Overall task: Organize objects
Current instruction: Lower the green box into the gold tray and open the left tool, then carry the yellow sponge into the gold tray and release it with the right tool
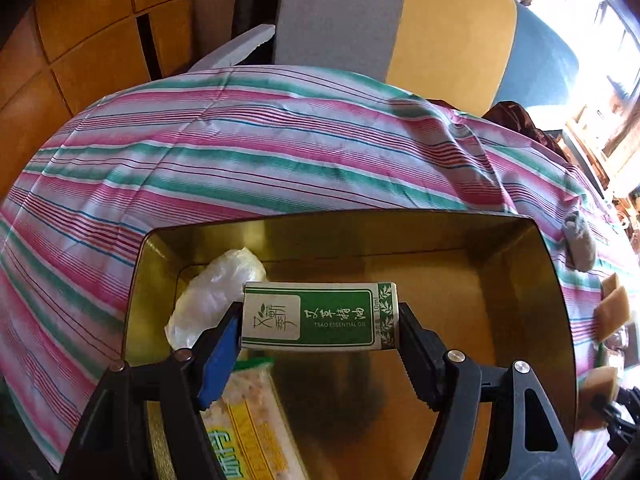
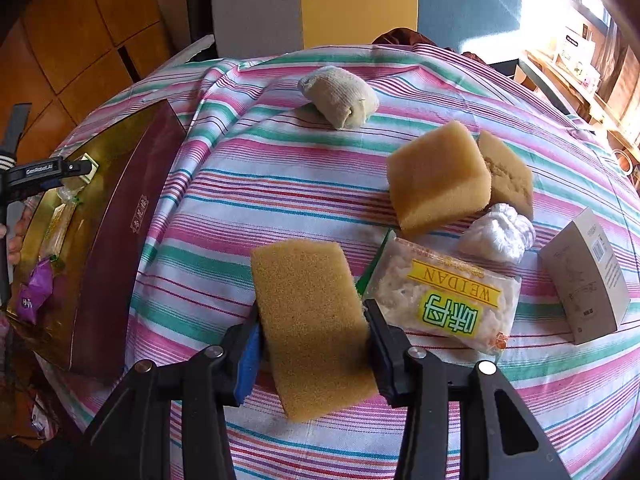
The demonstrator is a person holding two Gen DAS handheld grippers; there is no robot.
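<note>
The essential oil box is clamped by its two ends in the left gripper and hangs over the open gold tin, above a snack packet and a white plastic bag lying inside. The step in hand seems to be placing it. Next, I think, the box must be lowered to the free floor of the tin and released. The right gripper grips a sponge over the worktop.

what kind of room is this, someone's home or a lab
Most likely a home, perhaps a dining or living area. A striped tablecloth covers the table, chairs stand at its far side, and household odds and ends lie about: sponges, a rolled sock, a snack packet.
</note>
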